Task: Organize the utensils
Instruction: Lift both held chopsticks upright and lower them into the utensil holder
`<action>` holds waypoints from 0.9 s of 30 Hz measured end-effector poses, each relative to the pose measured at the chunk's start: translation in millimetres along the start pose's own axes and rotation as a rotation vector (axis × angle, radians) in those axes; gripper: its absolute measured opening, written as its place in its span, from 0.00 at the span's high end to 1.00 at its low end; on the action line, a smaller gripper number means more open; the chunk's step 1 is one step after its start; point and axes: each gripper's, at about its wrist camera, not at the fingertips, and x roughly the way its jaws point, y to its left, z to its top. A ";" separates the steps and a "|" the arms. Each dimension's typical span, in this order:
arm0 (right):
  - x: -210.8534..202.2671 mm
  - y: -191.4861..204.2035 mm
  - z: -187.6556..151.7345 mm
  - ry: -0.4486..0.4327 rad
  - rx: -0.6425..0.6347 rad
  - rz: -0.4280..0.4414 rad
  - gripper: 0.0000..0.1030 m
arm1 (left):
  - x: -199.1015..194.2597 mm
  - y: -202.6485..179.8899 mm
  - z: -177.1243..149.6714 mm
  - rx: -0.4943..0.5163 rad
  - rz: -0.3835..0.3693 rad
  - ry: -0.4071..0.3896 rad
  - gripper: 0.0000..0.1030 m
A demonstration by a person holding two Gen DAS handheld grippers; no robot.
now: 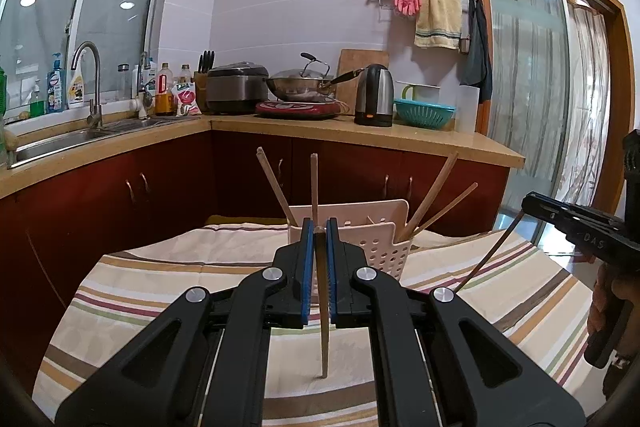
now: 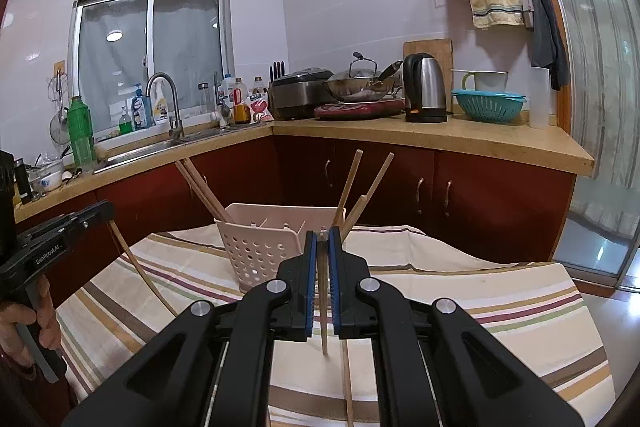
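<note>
A: Biggest first: we are working over the bench [image 1: 168,279], draped in a striped cloth, with the kitchen counter [image 1: 420,139] far beyond at twelve o'clock. On the cloth stands the pale perforated holder [image 1: 384,247], with several chopsticks already leaning out of it.

B: So we judge the loading step half done. What do we carry?

A: Each of us has one. The left hand-held gripper [image 1: 319,227] is clamped shut on a chopstick [image 1: 325,327], which runs close to upright between the blue pads, its lower tip hanging toward six o'clock over the cloth. The right hand-held gripper [image 2: 321,239] is likewise closed on its own chopstick [image 2: 323,311], also hanging down between the pads.

B: And the holder, relative to us?

A: From the left view it sits just past the fingertips, at about one o'clock. From the right view it lies near, at about eleven o'clock, so we flank it.

B: Anything left on the bench?

A: One loose chopstick [image 2: 347,383] lies on the cloth under the right gripper, toward six o'clock.

B: Next, we think, each stick wants lifting above the rim, lower tip aimed into a compartment, then release. Sticks already inside could block a careless entry.
</note>
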 end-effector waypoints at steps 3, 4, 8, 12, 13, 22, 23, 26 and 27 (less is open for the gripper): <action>0.1 0.2 2.0 -0.006 0.005 0.000 0.93 | 3.3 -2.0 3.9 -0.001 -0.003 -0.002 0.94; -0.2 0.3 2.9 -0.008 0.007 0.002 0.93 | 4.3 -2.7 5.5 -0.003 -0.006 -0.004 0.94; -4.4 1.3 6.2 -0.021 0.013 0.011 0.94 | 4.3 -7.5 13.0 0.003 -0.015 -0.022 0.94; -12.0 0.0 14.2 -0.047 0.023 0.025 0.93 | 1.6 -14.4 26.3 0.007 -0.038 -0.047 0.94; -15.3 0.2 18.7 -0.061 0.024 0.030 0.93 | 0.6 -16.5 31.1 0.009 -0.045 -0.057 0.94; -32.3 6.0 65.0 -0.195 0.006 0.061 0.93 | -9.5 -36.4 79.4 0.053 -0.088 -0.189 0.94; -32.5 6.6 68.3 -0.206 0.004 0.063 0.94 | -9.7 -39.2 85.1 0.060 -0.089 -0.206 0.94; -32.3 8.7 80.6 -0.244 -0.005 0.068 0.94 | -7.2 -44.3 99.1 0.070 -0.091 -0.243 0.94; -31.8 9.0 83.9 -0.254 -0.007 0.068 0.94 | -5.5 -45.4 101.9 0.071 -0.091 -0.251 0.94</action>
